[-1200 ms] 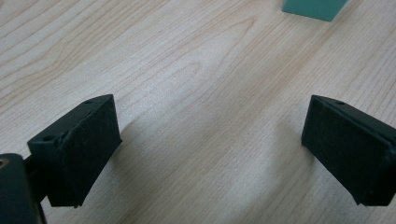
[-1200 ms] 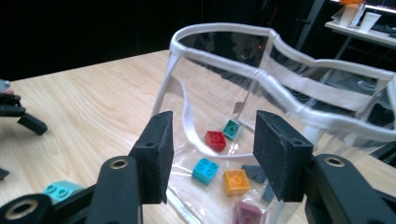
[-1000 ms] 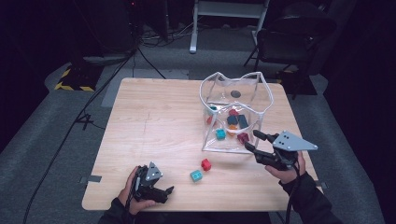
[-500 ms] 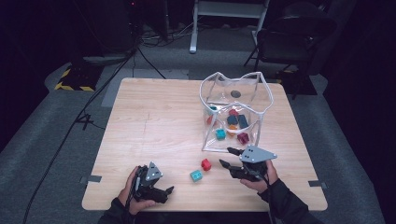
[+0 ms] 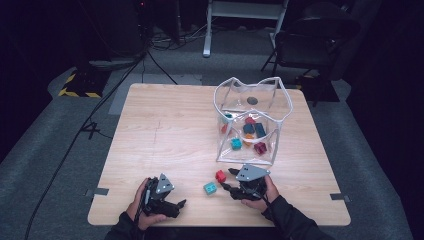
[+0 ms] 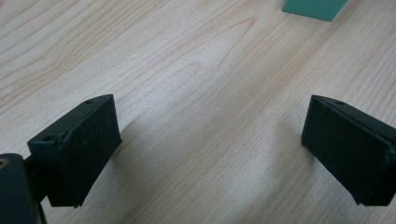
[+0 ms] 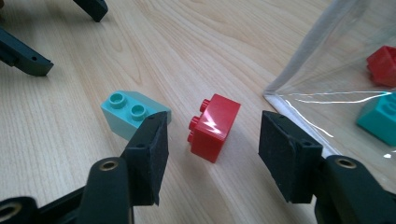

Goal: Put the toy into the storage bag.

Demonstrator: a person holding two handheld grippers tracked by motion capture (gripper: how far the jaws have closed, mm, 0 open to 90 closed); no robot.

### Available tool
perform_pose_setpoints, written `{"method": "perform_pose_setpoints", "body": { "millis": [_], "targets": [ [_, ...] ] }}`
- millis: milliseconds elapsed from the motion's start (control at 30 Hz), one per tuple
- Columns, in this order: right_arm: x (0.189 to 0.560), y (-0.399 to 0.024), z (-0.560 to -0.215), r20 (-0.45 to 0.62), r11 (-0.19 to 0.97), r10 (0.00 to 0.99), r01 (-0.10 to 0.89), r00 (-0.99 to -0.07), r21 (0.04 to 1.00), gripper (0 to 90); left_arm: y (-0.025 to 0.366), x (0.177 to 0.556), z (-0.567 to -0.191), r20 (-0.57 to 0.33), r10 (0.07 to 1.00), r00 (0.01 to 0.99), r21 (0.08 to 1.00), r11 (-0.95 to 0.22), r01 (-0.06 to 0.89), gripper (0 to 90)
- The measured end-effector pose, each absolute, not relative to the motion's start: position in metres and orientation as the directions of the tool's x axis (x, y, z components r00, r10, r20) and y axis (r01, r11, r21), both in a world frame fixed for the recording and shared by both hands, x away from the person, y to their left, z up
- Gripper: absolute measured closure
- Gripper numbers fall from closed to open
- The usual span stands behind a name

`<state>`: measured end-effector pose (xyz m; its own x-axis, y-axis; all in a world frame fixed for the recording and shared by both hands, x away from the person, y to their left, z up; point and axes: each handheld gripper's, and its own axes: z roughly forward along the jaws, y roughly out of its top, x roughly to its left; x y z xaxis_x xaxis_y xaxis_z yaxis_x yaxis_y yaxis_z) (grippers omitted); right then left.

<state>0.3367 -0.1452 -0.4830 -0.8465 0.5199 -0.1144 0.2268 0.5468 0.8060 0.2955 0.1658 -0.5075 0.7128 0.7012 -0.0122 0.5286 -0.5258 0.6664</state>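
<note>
A square wooden table (image 5: 170, 130) with a pale grain stands on grey carpet. A clear plastic bag (image 5: 250, 122) with a white rim sits open on its far right part, with several coloured bricks inside it on the tabletop. Just in front of the bag, near the table's front edge, a red brick (image 5: 220, 176) lies on its side, studs pointing sideways. A teal brick (image 5: 210, 188) rests close beside it, a little nearer the front edge, not touching it. Much of the table's left half is bare wood
</note>
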Motion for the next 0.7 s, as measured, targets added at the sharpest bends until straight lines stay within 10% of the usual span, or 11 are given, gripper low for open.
{"method": "perform_pose_setpoints", "body": {
  "millis": [333,700],
  "targets": [
    [0.352,-0.137,-0.499,-0.085,0.539,0.555,0.281,-0.827,0.794,43.6,0.166,0.295,-0.508,-0.012,0.701,0.713,0.667,-0.525,0.528,4.7],
    [0.353,-0.140,-0.500,-0.089,0.533,0.568,0.284,-0.818,0.797,66.8,0.166,0.295,-0.508,-0.014,0.702,0.712,0.667,-0.524,0.529,4.7]
  ]
}}
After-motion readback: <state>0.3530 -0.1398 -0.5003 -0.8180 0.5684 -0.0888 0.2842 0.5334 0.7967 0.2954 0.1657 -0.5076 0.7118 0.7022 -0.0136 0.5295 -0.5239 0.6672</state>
